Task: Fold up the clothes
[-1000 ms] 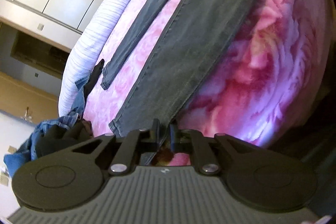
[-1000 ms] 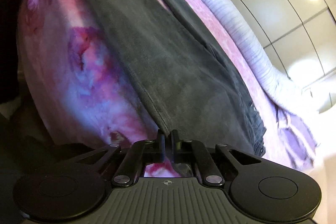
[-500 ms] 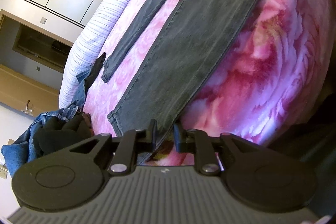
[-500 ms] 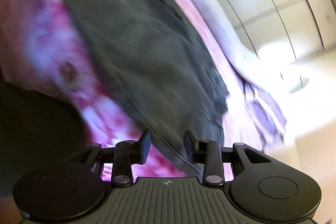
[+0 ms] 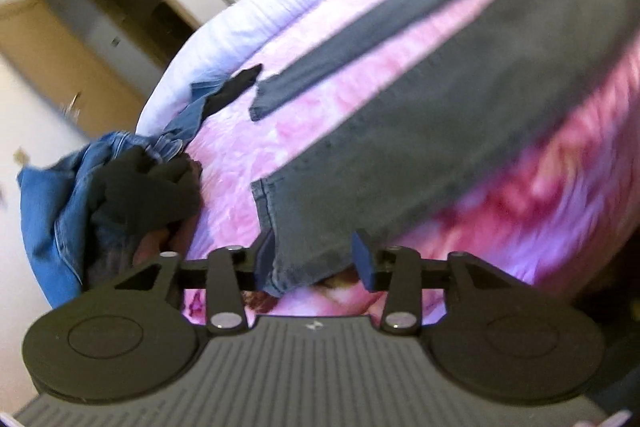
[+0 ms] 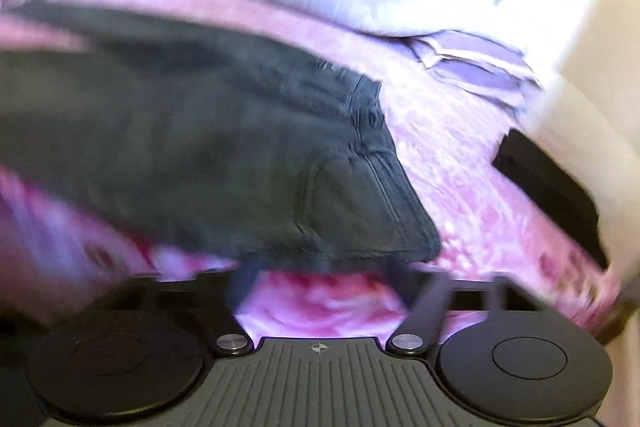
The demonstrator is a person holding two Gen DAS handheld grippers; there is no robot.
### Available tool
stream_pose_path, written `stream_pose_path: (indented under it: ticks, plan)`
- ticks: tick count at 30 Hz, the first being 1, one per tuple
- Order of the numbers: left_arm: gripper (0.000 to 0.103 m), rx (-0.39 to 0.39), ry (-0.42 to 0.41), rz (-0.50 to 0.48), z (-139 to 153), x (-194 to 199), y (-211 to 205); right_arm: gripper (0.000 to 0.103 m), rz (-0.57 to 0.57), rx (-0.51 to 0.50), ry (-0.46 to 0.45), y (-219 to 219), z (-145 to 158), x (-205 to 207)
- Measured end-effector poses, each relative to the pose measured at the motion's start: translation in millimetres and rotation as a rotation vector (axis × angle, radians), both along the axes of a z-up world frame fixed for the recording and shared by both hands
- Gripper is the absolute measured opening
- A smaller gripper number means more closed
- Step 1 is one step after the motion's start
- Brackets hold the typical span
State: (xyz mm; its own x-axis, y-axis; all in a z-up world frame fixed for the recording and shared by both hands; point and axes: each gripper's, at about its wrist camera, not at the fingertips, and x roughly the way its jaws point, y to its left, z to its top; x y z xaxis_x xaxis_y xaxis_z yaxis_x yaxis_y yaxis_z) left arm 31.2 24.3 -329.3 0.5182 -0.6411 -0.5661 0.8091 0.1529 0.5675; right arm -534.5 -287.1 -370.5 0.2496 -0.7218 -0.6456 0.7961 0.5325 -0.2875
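Dark grey denim trousers (image 5: 420, 131) lie spread flat on a pink and magenta flowered fleece blanket (image 5: 320, 99) that covers a bed. In the left wrist view the hem end of one trouser leg reaches down between the fingers of the left gripper (image 5: 316, 263), whose jaws are opening: the left pad sits close against the edge of the cloth, the right pad stands clear of it, and nothing is clamped. The second leg (image 5: 360, 51) runs as a thin dark strip farther ahead of those fingers. Off to the left of that gripper, at the blanket's edge, sits a heap of crumpled blue denim and black clothes (image 5: 120, 187). Beyond the trousers a pale lilac ribbed cover (image 5: 248, 15) runs along the far side of the bed.

In the right wrist view, which is blurred, the waistband end of the trousers (image 6: 352, 187), with a pocket seam showing, lies just ahead of the right gripper (image 6: 320, 279). Its jaws are opening too, already spread wide, with bare blanket between them and the cloth edge just past the tips. Folded lilac fabric (image 6: 480, 67) lies ahead to the right.
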Motion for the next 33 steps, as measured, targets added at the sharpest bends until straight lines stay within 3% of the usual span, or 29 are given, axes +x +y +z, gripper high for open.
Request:
stream_pose_path:
  ticks: [4,10,17,22,33]
  plan:
    - [0.064,-0.07,0.057,0.04,12.7,-5.8,-0.4,0.086,0.001,0.08,-0.106,0.0,9.1,19.0]
    - [0.073,-0.09,0.124,0.032,24.0,-23.7,-1.8,0.086,0.006,0.119,-0.134,11.1,16.6,29.0]
    - [0.079,-0.111,0.295,0.064,37.8,-41.5,4.5,0.086,-0.025,0.191,-0.155,31.5,32.0,29.2]
    - [0.081,-0.125,0.3,0.047,43.9,-54.5,16.1,0.086,-0.033,0.215,-0.154,56.7,41.8,23.1]
    - [0.084,-0.192,0.237,0.024,61.1,-62.6,51.0,0.086,-0.019,0.147,-0.131,106.1,60.2,24.3]
